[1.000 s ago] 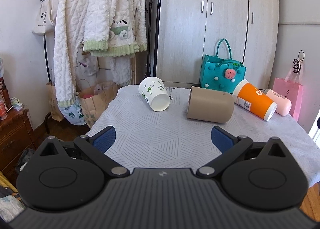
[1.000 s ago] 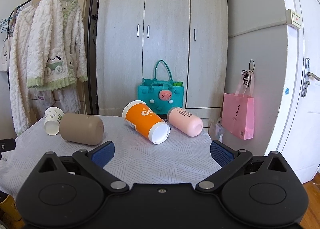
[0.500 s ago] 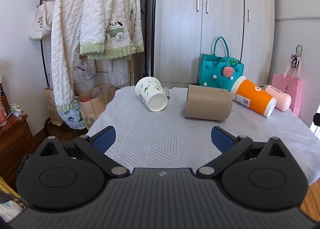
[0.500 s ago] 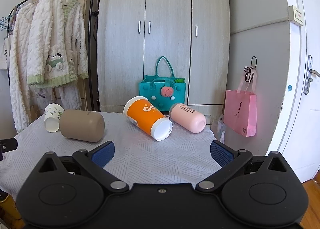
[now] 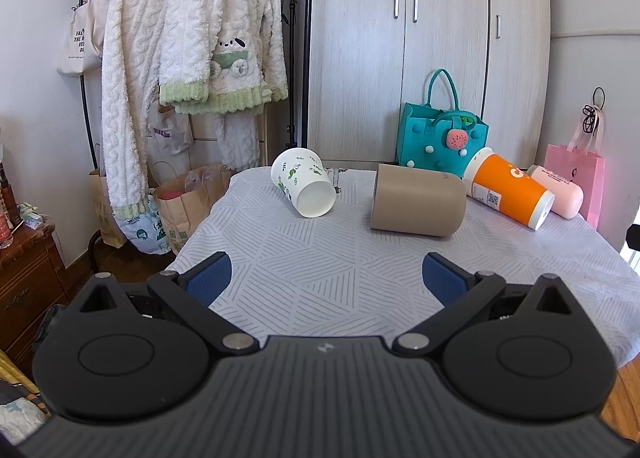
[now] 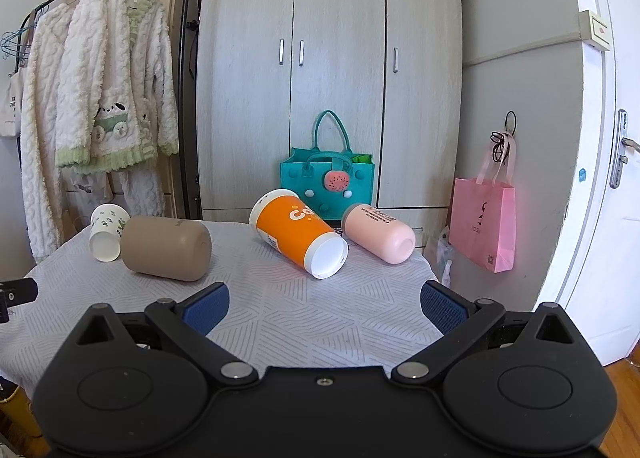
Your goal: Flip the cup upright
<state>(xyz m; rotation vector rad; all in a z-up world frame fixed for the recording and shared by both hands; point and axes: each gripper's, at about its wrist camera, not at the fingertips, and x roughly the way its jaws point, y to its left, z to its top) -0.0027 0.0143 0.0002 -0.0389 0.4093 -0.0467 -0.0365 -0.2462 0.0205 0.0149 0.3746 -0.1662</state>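
Observation:
Several cups lie on their sides on the table [image 5: 320, 258]. From left to right they are a white cup with green leaf print [image 5: 303, 187], a tan cup [image 5: 418, 200], an orange cup with white ends [image 5: 508, 192] and a pink cup [image 5: 557, 196]. The right wrist view shows the same white cup [image 6: 106, 232], tan cup [image 6: 166, 247], orange cup [image 6: 298, 233] and pink cup [image 6: 378, 233]. My left gripper [image 5: 326, 278] is open and empty above the table's near part. My right gripper [image 6: 324, 306] is open and empty, short of the orange cup.
A teal felt bag [image 5: 442, 136] stands behind the cups before a wardrobe [image 5: 420, 38]. A clothes rack with fleece garments [image 5: 192, 38] and paper bags [image 5: 188, 204] is at the left. A pink bag [image 6: 482, 226] hangs at the right, beside a door [image 6: 612, 178].
Both views have shifted slightly: the cups sit a little lower and nearer in the right wrist view and a little higher in the left. No cup has moved on the table. Both grippers stay open.

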